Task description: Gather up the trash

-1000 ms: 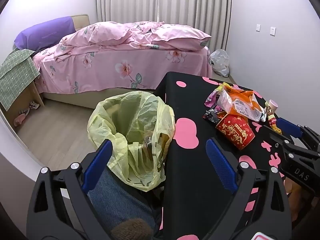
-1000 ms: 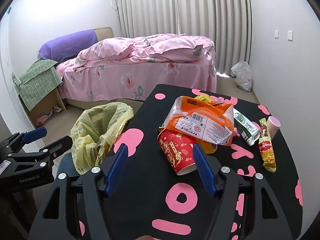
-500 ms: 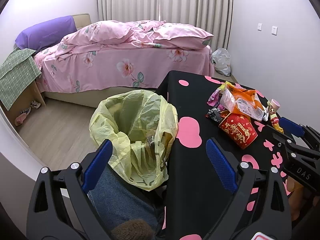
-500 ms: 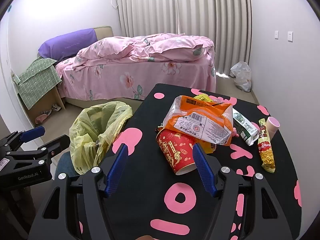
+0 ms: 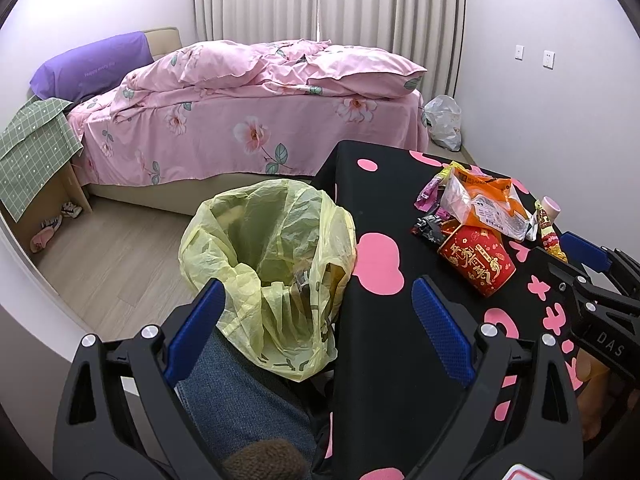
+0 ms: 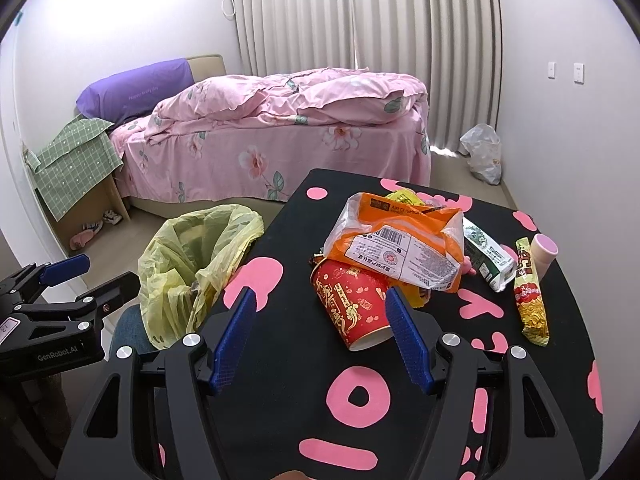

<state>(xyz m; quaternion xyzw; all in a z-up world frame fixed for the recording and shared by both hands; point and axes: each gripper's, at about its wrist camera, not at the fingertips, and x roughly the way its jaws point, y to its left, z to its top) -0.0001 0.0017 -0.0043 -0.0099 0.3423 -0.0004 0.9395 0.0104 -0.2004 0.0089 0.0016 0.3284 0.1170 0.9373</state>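
A pile of trash lies on the black table with pink shapes (image 6: 280,360): a red paper cup (image 6: 352,304) on its side, an orange and white bag (image 6: 396,244) on top of it, a green and white packet (image 6: 488,256), a yellow snack stick (image 6: 530,296) and a small pink cup (image 6: 544,248). A yellow bin bag (image 5: 272,260) stands open beside the table's left edge. My right gripper (image 6: 320,316) is open just short of the red cup (image 5: 476,260). My left gripper (image 5: 316,316) is open, hovering between the bag and the table edge.
A bed with pink floral bedding (image 5: 248,108) fills the far side. A white plastic bag (image 6: 482,156) sits on the floor by the curtain. A person's denim-clad leg (image 5: 236,396) is below the left gripper. A green checked cloth (image 6: 72,160) covers a box at left.
Both grippers have crept slightly forward; the red cup sits a little closer between the right gripper's fingers. Nothing has been taken hold of.
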